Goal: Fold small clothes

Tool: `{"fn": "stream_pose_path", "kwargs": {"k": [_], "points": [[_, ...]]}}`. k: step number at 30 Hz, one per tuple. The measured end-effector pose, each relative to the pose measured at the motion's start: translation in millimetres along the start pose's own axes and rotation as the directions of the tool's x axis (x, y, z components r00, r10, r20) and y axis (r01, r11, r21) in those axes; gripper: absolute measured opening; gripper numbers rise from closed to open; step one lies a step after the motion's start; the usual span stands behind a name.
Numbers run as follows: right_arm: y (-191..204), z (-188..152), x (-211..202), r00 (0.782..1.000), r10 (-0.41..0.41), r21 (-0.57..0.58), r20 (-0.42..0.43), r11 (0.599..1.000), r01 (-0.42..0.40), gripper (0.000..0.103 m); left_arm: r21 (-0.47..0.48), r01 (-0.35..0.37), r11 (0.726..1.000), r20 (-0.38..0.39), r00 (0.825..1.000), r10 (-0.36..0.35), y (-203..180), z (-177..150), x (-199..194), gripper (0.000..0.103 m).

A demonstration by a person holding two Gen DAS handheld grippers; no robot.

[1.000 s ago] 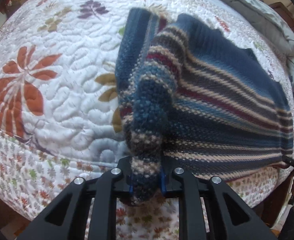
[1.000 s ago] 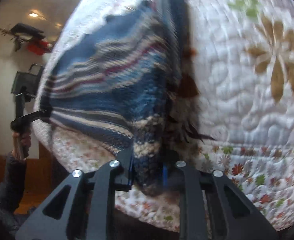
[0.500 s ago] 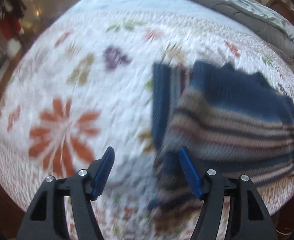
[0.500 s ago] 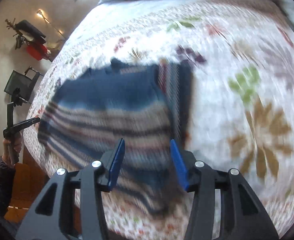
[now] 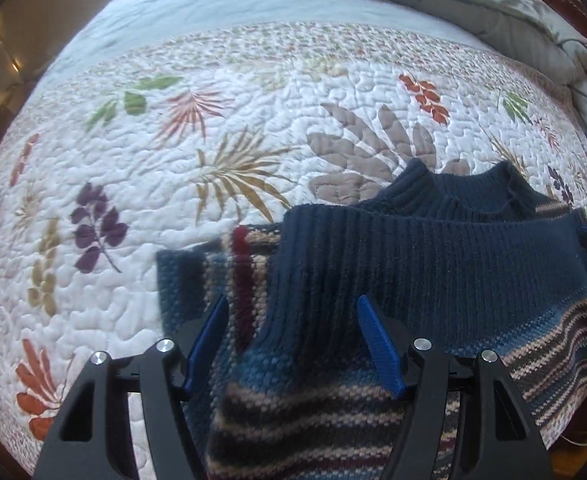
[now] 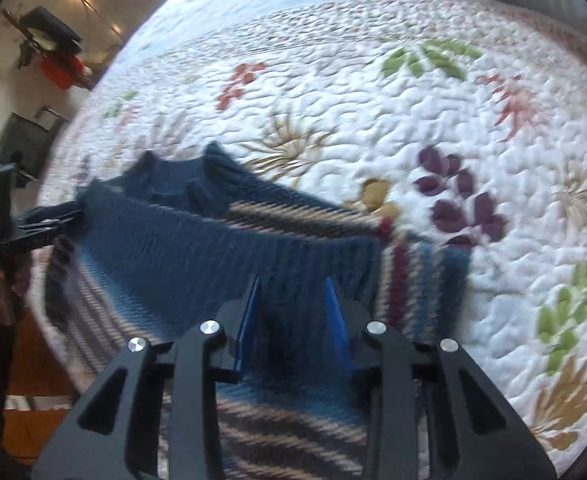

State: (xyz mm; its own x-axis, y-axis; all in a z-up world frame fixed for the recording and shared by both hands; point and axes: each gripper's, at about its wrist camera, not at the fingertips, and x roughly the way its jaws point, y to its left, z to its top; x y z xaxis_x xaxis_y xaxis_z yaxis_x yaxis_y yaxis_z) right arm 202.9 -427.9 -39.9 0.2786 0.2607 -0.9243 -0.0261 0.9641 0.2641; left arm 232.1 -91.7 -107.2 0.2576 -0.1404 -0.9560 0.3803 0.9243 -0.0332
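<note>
Two grippers hang over one striped knit sweater [image 5: 433, 280] that lies on a quilted bedspread [image 5: 253, 120] printed with leaves; the sweater sits at the near edge of the bed, folded so its ribbed navy hem band lies across the striped body, with the navy collar showing just beyond the band; a folded sleeve, striped in blue, cream and dark red, lies along the sweater's side, on the left in the left wrist view and on the right in the right wrist view; the left gripper [image 5: 293, 340] stands with its blue fingers [image 5: 209, 336] spread wide and nothing between them, poised above the corner where the navy band meets the sleeve; the right gripper [image 6: 293, 320] is likewise parted, its blue fingers [image 6: 335, 320] apart over the navy band of the sweater [image 6: 213, 248], clamping nothing; whether either set of tips touches the knit cannot be told; the right wrist view is blurred; at its left edge the other gripper shows beside the sweater's far corner; a grey duvet [image 5: 493, 12] is bunched at the far end of the bed; a dark shelf with a red object [image 6: 57, 68] hangs on the wall beyond
</note>
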Motion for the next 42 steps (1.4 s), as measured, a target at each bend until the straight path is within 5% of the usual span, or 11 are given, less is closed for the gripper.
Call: {"fn": "stream_pose_path", "kwargs": {"k": [2, 11, 16, 17, 18, 20, 22, 26, 31, 37, 42], "points": [[-2.8, 0.3, -4.9, 0.999, 0.031, 0.012, 0.017, 0.999, -0.031, 0.044, -0.016, 0.023, 1.0, -0.003, 1.0, -0.023, 3.3, -0.1, 2.6, 0.068], [-18.5, 8.2, -20.5, 0.999, 0.005, 0.051, 0.04, 0.999, -0.007, 0.051, -0.031, 0.091, 0.995, -0.022, 0.996, -0.092, 8.3, -1.6, 2.0, 0.068], [-19.5, 4.5, 5.5, 0.999, 0.032, 0.06, -0.017, 0.998, -0.031, 0.05, -0.027, 0.118, 0.993, -0.048, 0.992, -0.119, -2.7, 0.3, 9.9, 0.071], [-18.0, 3.6, 9.3, 0.999, 0.03, 0.057, -0.022, 0.998, -0.029, 0.042, -0.023, 0.111, 0.994, -0.052, 0.992, -0.112, -4.7, 1.0, 11.8, 0.069], [-16.5, 2.7, 12.4, 0.999, 0.025, 0.049, -0.025, 0.999, -0.024, 0.038, -0.021, 0.104, 0.994, -0.053, 0.993, -0.105, -6.7, 1.8, 13.2, 0.067], [-13.4, 1.0, 12.9, 1.0, 0.021, 0.033, -0.021, 0.999, -0.02, 0.011, -0.024, 0.145, 0.989, -0.06, 0.987, -0.146, -9.6, 3.8, 12.5, 0.036], [-12.1, -0.1, 8.3, 0.999, 0.037, 0.031, -0.006, 0.999, -0.037, 0.011, -0.046, 0.172, 0.984, -0.072, 0.982, -0.175, -11.3, 6.1, 10.8, 0.017], [-12.9, 4.5, -20.3, 0.993, 0.068, 0.03, 0.092, 0.997, -0.071, 0.01, -0.032, 0.142, 0.989, -0.028, 0.989, -0.143, -15.0, 10.0, -1.9, 0.015], [-25.2, 21.8, -50.9, 0.972, 0.088, 0.073, 0.219, 0.992, -0.106, 0.01, -0.06, 0.179, 0.982, 0.119, 0.978, -0.171, -5.3, 20.3, -30.5, 0.015], [-46.2, 33.2, 15.4, 0.994, 0.002, 0.17, 0.113, 0.985, -0.021, 0.01, -0.082, 0.097, 0.992, 0.001, 0.995, -0.097, -7.4, 24.2, 27.7, 0.019], [-57.4, 26.6, 40.0, 0.994, 0.01, 0.223, 0.105, 0.974, -0.034, 0.012, -0.084, 0.08, 0.993, 0.028, 0.997, -0.078, -5.6, 19.3, 24.8, 0.028]]}}
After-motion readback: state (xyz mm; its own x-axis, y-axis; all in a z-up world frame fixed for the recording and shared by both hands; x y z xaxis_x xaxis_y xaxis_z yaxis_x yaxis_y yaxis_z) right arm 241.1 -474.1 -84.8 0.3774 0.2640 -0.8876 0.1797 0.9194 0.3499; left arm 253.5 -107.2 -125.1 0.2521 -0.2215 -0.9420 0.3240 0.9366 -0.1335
